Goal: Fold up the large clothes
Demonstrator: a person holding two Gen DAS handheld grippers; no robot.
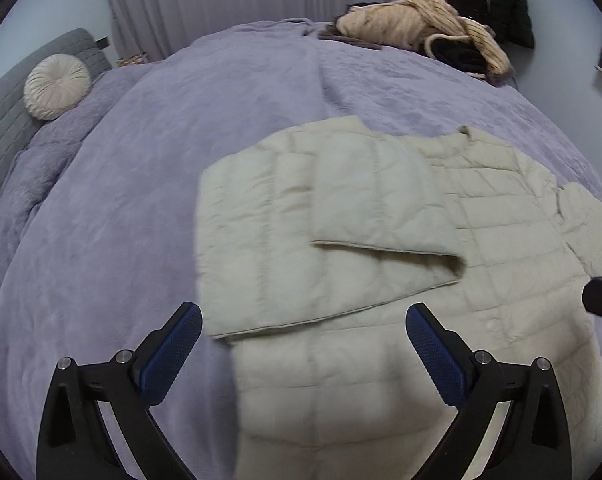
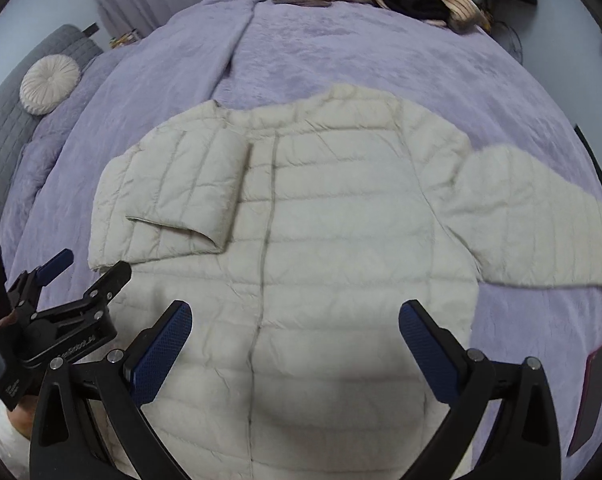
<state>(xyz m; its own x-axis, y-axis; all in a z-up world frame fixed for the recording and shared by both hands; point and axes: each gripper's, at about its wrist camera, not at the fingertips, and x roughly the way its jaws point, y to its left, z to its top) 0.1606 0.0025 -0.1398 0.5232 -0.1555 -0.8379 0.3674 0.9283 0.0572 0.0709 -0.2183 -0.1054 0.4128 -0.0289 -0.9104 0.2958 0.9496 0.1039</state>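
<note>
We have the cream quilted jacket (image 2: 321, 240) lying flat, front up, in the middle of the lavender blanket (image 2: 341, 52), filling the centre of the right wrist view. One sleeve (image 2: 189, 200) is already folded in across the chest at centre left of that frame; the other sleeve (image 2: 541, 232) lies stretched out toward the right edge, unfolded. We judge that sleeve to be the step in hand. To do it well, we would take the sleeve near its cuff rather than mid-length, lift only enough to clear the puffy body, and lay it across the chest to mirror the first one, keeping the shoulder seam as the hinge so the padding does not bunch. The right gripper (image 2: 295, 320) hangs above the jacket's lower body at the bottom of its frame, jaws spread wide with nothing between them; the loose sleeve sits up and to the right of it, apart. The left gripper (image 1: 303, 322) is likewise wide open and empty at the bottom of its own view, above the hem just below the folded sleeve. Beyond, a round cushion (image 1: 57, 86) rests at upper left and a heap of clothes (image 1: 421, 32) at the top right.
</note>
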